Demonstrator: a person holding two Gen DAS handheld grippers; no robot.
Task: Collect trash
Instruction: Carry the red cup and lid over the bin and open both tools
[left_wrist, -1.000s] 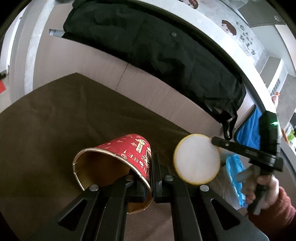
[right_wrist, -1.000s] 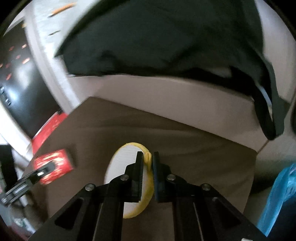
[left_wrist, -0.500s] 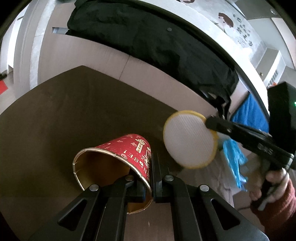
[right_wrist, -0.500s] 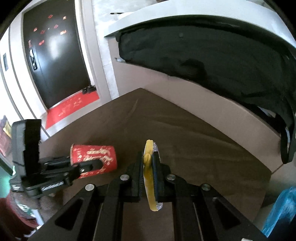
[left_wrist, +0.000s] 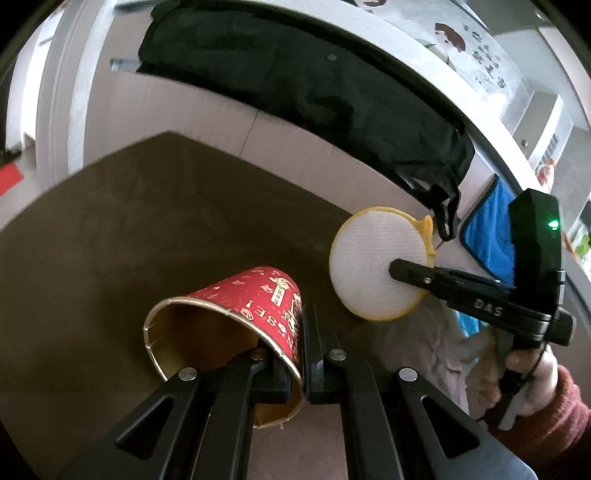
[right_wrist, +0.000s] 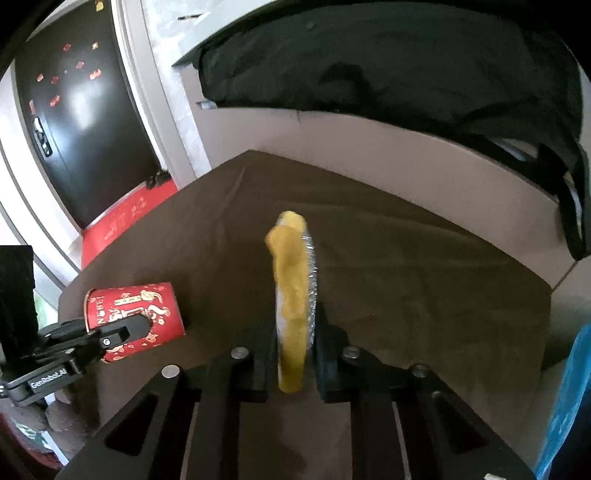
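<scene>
The left gripper (left_wrist: 303, 354) is pinching a red paper cup (left_wrist: 236, 314) printed "NOBET", while the right gripper (right_wrist: 291, 350) is clamping a round yellow-rimmed foil lid (right_wrist: 293, 295).

— The red cup (left_wrist: 255, 295)?
— Paper, glossy print outside, gold lining. The lid (left_wrist: 373, 266) looks dimpled white foil, yellow-rimmed.
— And the counter (left_wrist: 147, 229)?
— Matt brown cloth. The left claw (left_wrist: 303, 354): matt black plastic.

right tool (right_wrist: 291, 354) clamps yellow lid (right_wrist: 293, 306) | left tool (right_wrist: 122, 332) grips red cup (right_wrist: 147, 306)
</scene>
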